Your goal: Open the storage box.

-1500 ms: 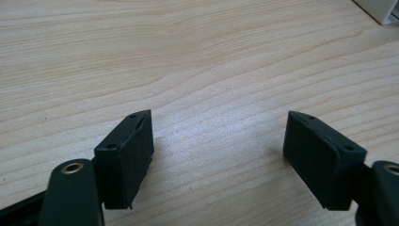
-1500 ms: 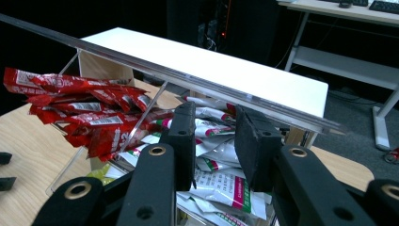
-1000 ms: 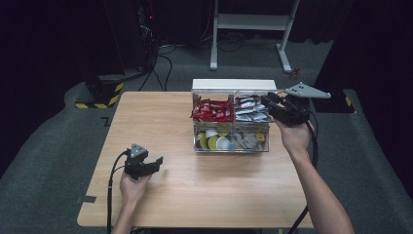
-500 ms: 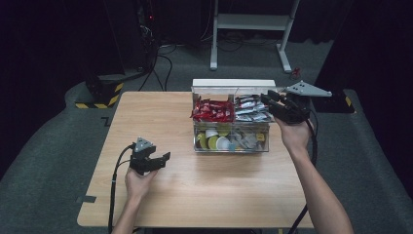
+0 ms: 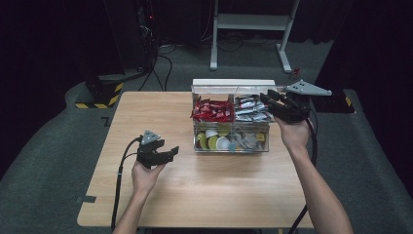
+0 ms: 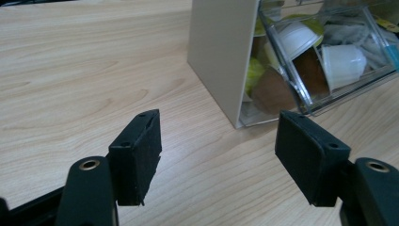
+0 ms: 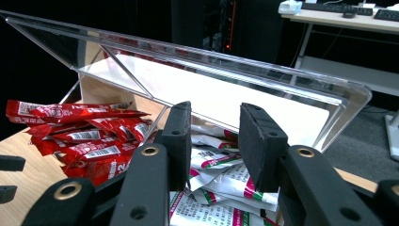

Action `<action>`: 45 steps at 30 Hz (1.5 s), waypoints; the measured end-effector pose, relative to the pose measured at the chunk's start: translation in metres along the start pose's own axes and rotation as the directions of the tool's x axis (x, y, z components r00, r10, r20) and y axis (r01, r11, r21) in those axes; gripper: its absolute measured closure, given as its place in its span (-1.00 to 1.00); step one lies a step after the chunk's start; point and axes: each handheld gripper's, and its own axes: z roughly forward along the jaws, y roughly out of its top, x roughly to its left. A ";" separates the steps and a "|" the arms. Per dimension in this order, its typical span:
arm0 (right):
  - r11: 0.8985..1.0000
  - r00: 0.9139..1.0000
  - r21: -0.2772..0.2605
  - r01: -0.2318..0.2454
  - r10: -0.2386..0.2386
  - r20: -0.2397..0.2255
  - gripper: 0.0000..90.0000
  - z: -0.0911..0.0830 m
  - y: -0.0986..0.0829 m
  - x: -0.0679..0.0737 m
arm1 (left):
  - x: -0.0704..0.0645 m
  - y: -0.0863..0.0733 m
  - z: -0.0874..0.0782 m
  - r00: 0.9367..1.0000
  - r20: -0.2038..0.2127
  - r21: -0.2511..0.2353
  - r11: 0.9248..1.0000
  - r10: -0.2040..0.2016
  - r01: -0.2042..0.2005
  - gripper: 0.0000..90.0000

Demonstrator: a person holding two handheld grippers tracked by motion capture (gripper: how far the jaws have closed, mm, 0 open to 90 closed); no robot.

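The right gripper (image 5: 271, 99) is hovering at the top right compartment of the clear organizer box (image 5: 231, 142), its jaws partly spread and holding nothing, directly over the white sachets (image 7: 221, 181) piled there. Judging by that aim, the step in hand is picking one sachet out. The red sachets (image 7: 80, 134) are lying in the neighbouring compartment to the left, past a clear divider, and the raised lid (image 7: 226, 70) is standing just beyond the jaws.

To do this well, the right gripper should be coming down with its pads on either side of a single sachet's free edge, rather than digging into the pile, and staying off the lid and divider. The sachets are overlapping, so which one lies on top is hard to tell from here; choosing one with a clearly free end would be avoiding a double pick.

The left gripper (image 5: 165, 152) is waiting over the counter (image 5: 204, 195) with jaws spread wide and empty, pointing at the box's lower drawer of capsules (image 6: 341, 59). It could be steadying the box should it shift.
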 end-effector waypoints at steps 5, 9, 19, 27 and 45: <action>1.000 1.000 0.002 0.001 -0.001 0.000 0.43 0.000 0.000 0.000 | -0.004 0.006 -0.003 1.000 0.019 -0.021 1.000 -0.008 0.009 -0.28; 1.000 1.000 0.008 0.001 -0.001 0.002 0.43 0.000 0.001 0.000 | -0.007 0.014 -0.006 1.000 0.025 -0.029 1.000 0.012 -0.011 -0.28; 1.000 1.000 0.017 0.004 -0.004 0.001 0.43 0.000 0.003 0.000 | -0.020 0.035 -0.012 0.997 0.047 -0.056 0.997 0.055 -0.053 -0.27; 1.000 1.000 0.020 0.006 -0.006 0.003 0.43 0.000 0.003 0.000 | -0.026 0.054 -0.023 0.997 0.056 -0.089 0.995 0.059 -0.054 -0.22; 1.000 1.000 0.024 0.006 -0.006 0.001 0.43 0.001 0.004 0.000 | -0.045 0.105 -0.027 0.991 0.051 -0.142 0.983 0.124 -0.116 -0.02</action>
